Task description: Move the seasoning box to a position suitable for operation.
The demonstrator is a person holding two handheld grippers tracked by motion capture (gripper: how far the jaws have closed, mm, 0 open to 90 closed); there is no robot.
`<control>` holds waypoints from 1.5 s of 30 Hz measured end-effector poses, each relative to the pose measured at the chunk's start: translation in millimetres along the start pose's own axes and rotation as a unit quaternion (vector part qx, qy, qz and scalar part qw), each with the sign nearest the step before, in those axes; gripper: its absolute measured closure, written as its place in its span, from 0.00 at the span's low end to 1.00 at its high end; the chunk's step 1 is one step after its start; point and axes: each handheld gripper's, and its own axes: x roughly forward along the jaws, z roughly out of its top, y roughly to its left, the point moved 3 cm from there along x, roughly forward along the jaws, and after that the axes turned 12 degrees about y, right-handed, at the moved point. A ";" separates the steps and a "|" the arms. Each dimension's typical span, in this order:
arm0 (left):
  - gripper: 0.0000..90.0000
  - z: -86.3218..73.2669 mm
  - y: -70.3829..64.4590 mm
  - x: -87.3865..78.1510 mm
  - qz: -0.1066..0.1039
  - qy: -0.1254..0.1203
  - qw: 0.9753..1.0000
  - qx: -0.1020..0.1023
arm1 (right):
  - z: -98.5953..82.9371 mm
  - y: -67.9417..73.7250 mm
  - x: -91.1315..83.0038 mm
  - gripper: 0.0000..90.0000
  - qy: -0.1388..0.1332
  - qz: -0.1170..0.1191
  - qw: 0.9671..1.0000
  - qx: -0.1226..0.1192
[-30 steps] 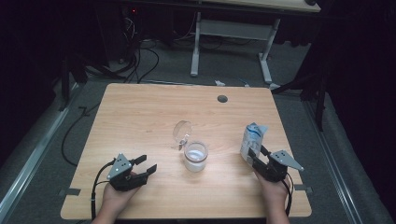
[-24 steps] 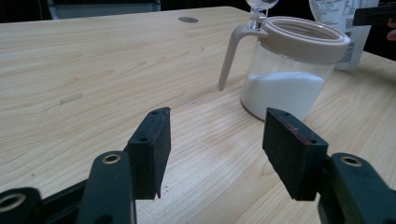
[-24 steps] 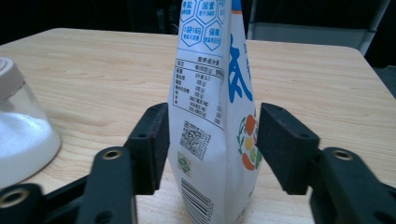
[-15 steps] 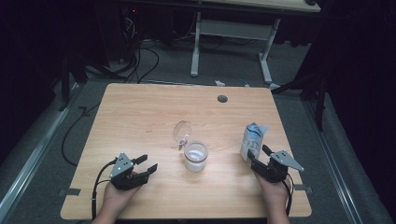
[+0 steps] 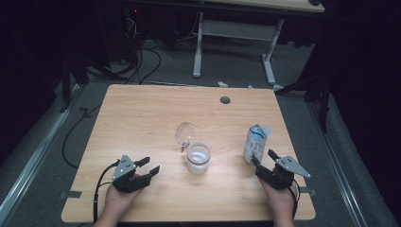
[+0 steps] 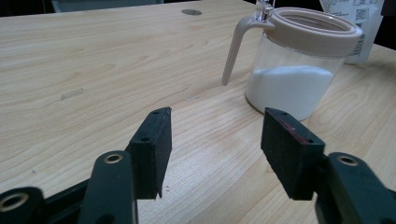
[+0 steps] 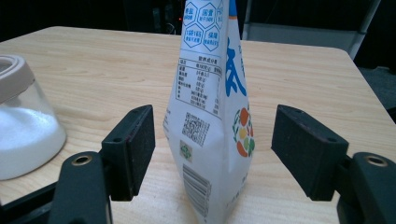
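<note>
Since a second ago the right gripper [image 5: 261,161] has eased back a little from the white pouch [image 5: 256,142], and now sits just short of it; the left gripper [image 5: 147,166] has stayed where it was.

At the left of the desk [image 5: 142,118], near its front edge, the left gripper rests in the person's hand with its jaws apart and nothing between them. They point toward the glass jar [image 5: 197,157] at the middle of the desk. In the left gripper view [image 6: 215,135] the jar [image 6: 299,70] holds white powder up to about half its height; it has a beige collar and a handle, and its lid is swung open.

Farther right, the pouch stands upright on the desk. In the right gripper view [image 7: 212,140] it [image 7: 215,116] stands between the wide-open jaws, touching neither pad.
</note>
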 end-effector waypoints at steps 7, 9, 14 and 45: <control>0.51 0.2 -2.7 1.7 -0.002 0.003 1.000 0.003 | -5.4 2.7 -12.3 0.35 0.000 -0.008 1.000 -0.003; 0.51 0.2 -3.1 2.0 -0.002 0.004 1.000 0.002 | -7.8 4.1 -16.2 0.36 0.000 -0.009 1.000 -0.004; 0.52 0.6 -5.3 2.6 -0.004 0.004 1.000 0.004 | -11.7 10.0 -23.0 0.37 -0.003 -0.012 1.000 -0.007; 0.57 3.0 0.2 5.3 0.005 -0.002 1.000 -0.030 | -6.3 53.9 -4.2 0.64 0.016 0.027 0.999 -0.040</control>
